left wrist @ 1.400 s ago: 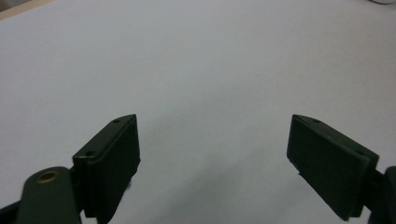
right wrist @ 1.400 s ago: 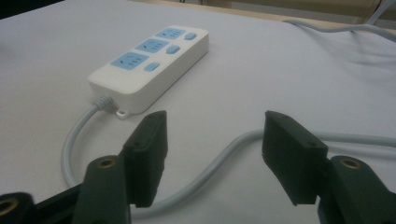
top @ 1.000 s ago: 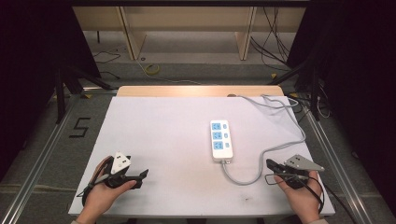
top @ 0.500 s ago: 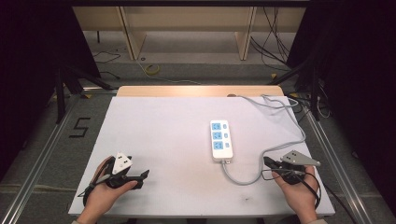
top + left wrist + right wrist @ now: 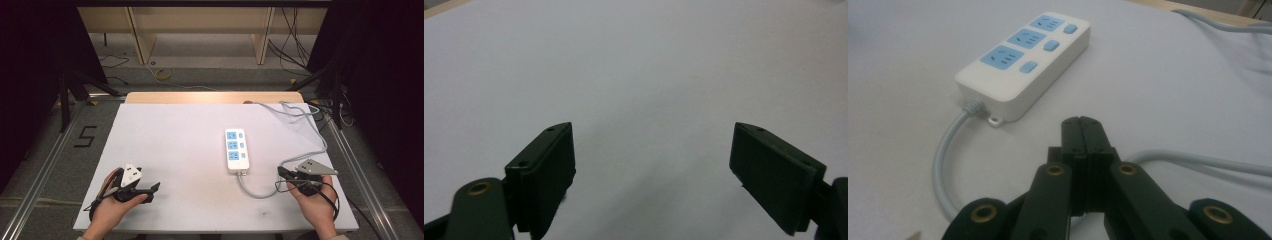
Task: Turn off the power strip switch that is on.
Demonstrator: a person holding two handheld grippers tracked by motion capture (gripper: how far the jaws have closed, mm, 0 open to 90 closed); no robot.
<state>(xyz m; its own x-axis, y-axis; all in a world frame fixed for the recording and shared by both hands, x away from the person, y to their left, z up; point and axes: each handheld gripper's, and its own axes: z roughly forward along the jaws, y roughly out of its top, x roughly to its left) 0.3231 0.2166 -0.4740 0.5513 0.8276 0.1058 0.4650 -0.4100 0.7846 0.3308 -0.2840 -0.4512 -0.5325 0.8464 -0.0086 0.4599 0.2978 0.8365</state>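
Low in the frame, my left gripper (image 5: 150, 188) sits with jaws wide apart over the bare white table (image 5: 170, 140); my right gripper (image 5: 283, 172), jaws pressed together on nothing, rests beside the grey cable (image 5: 260, 192); I could snag it and drag the power strip (image 5: 236, 150), mid-frame right.

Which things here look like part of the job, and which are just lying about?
Probably the job (none stated):
power strip
its grey cable
left gripper, jaws open
right gripper, jaws shut

Just around:
yellow cable on the floor
number 5 floor mark
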